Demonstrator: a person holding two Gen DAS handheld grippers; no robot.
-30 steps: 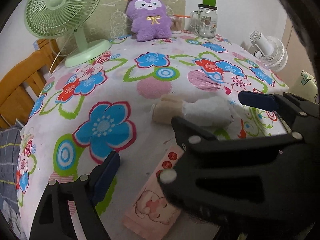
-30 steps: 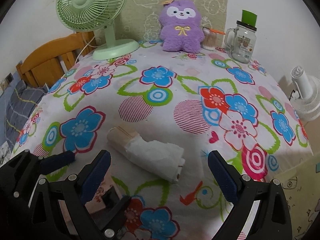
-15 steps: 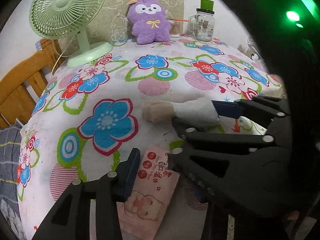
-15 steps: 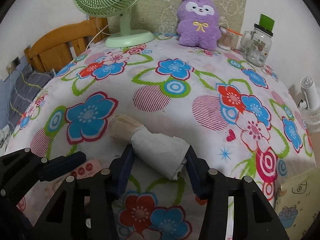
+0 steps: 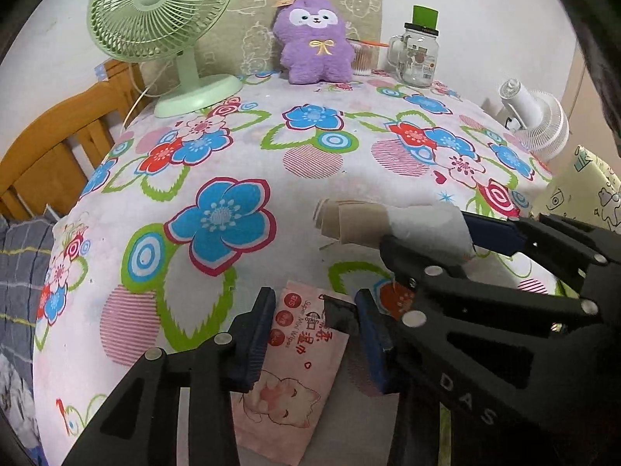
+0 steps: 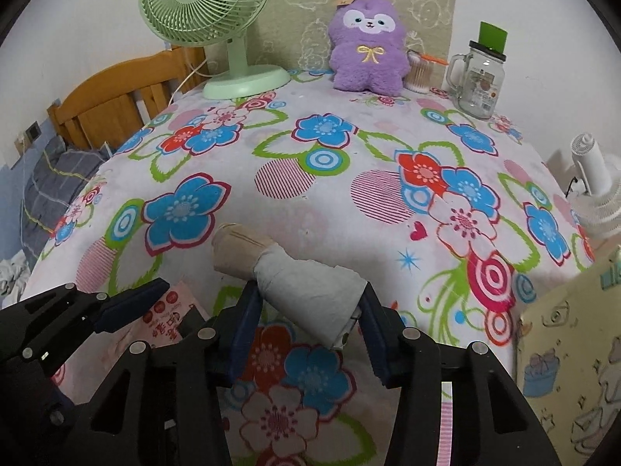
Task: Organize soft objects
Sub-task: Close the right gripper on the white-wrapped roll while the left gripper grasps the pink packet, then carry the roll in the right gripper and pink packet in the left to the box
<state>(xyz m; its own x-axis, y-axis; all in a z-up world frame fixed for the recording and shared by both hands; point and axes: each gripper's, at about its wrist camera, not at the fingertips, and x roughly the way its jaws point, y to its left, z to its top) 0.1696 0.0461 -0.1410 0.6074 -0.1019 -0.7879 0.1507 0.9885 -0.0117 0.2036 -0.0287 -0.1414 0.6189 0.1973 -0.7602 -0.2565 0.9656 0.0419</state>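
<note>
Right hand-held gripper clamped on tissue roll; left hand-held gripper, jaws just closing, clamped on wipes pack at 6 o'clock.

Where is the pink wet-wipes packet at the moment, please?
In the left wrist view the pink wet-wipes packet lies flat at the near edge of the floral tablecloth, between the left gripper fingers, just nearer than the paper roll.

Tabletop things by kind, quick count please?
Fans: 1, green fan
Plush toys: 1, purple plush
Jars: 2, glass jar, cotton swab jar
Paper rolls: 1, paper roll
Wipes packs: 1, wipes pack
Total: 6
</note>
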